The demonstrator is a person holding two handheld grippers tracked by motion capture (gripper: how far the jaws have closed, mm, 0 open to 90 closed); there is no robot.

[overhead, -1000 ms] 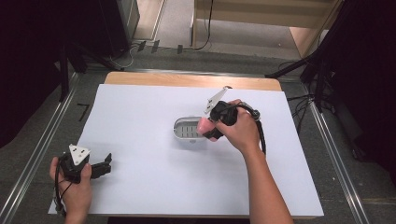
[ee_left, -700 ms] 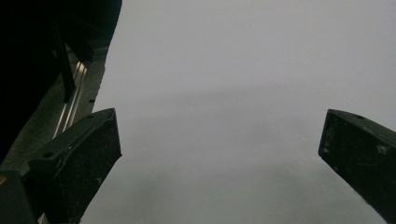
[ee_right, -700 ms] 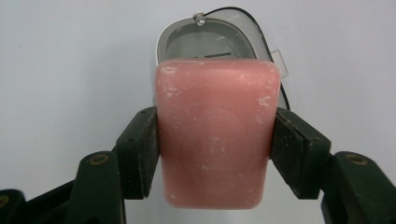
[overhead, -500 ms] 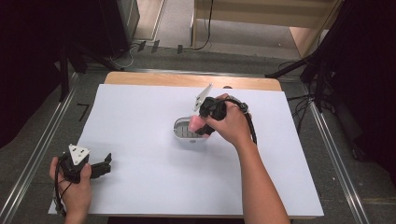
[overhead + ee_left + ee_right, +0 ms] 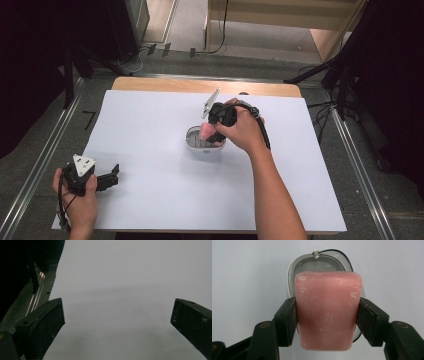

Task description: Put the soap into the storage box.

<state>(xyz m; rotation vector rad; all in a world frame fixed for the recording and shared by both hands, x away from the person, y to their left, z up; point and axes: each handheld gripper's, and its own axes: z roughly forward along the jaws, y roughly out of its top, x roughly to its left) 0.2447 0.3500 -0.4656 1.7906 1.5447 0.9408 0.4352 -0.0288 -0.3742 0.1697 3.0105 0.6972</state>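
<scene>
A pink bar of soap is clamped between the jaws of my right gripper, which is shut on its two long sides. In the high view the right gripper holds the soap just above an oval white soap dish near the middle of the table. In the right gripper view the soap dish with its grey insert lies directly behind the soap. My left gripper rests at the near left of the table, its jaws wide open in the left gripper view with nothing between them.
A white sheet covers the wooden table. Metal rails run along both sides. Dark equipment and cables stand beyond the far edge. The right forearm reaches in from the bottom edge.
My right hand has carried the soap leftward, and it now hangs over the dish. The left hand has stayed put.
</scene>
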